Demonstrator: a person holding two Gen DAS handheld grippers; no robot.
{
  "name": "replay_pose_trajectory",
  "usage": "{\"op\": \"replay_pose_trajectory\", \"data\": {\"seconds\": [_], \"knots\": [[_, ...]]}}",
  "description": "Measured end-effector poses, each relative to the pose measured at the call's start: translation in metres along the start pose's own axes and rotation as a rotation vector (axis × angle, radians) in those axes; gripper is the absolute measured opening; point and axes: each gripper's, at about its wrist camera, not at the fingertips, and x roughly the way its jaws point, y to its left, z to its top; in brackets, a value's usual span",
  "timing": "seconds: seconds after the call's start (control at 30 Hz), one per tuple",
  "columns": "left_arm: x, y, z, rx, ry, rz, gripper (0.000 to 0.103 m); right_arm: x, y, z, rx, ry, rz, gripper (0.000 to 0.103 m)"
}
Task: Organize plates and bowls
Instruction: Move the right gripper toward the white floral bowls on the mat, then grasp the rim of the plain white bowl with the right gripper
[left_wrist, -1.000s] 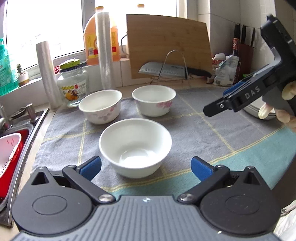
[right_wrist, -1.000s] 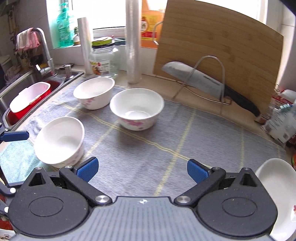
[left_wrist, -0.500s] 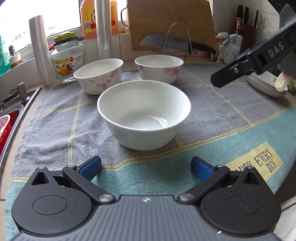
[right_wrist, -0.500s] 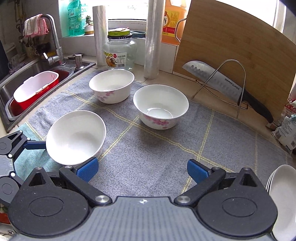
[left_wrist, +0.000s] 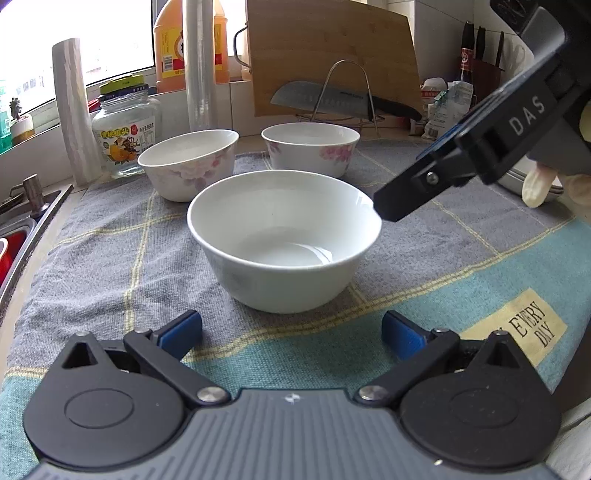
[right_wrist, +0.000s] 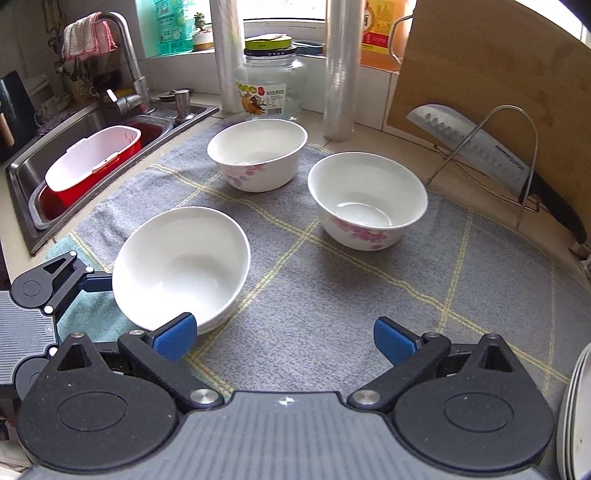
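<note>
A plain white bowl stands nearest on the grey and teal towel. Two flowered bowls stand behind it, also seen as the left one and the right one. My left gripper is open just short of the plain bowl, which sits centred ahead of its gap. My right gripper is open; its left fingertip is at the bowl's near rim. In the left wrist view its black finger hovers over the bowl's right rim. Stacked plates lie far right.
A sink with a red basin and white basket lies left of the towel. A glass jar, film rolls, a cutting board and a knife on a wire rack line the back. A gloved hand holds the right gripper.
Both grippers have closed in on the plain white bowl: the left one dropped lower and nearer, the right one swung left toward its rim. The bowls have not moved.
</note>
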Motion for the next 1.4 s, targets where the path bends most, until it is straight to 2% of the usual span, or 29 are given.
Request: {"op": "replay_pose_trajectory", "data": {"seconds": [0.23,0.4,0.67,1.0,1.2,1.4], "knots": [[0.000,0.000,0.004,-0.010,-0.031,0.047,0.102,0.017,0.013,0.014,-0.004,0.012,0.097,0.103],[-0.006,0.003,0.014,-0.001,-0.066,0.033,0.102,0.023,0.011,0.020,0.021,0.018,0.138,0.103],[-0.003,0.004,0.020,0.043,-0.088,0.013,0.102,0.029,0.010,0.027,0.026,0.017,0.153,0.103],[-0.004,0.005,0.021,0.026,-0.120,-0.018,0.100,0.035,0.016,0.032,-0.003,0.013,0.181,0.103],[-0.005,0.005,0.021,0.025,-0.123,-0.030,0.094,0.038,0.017,0.036,-0.003,0.010,0.210,0.103],[-0.005,0.006,0.021,0.028,-0.123,-0.039,0.093,0.041,0.019,0.036,-0.006,0.016,0.231,0.097]]}}
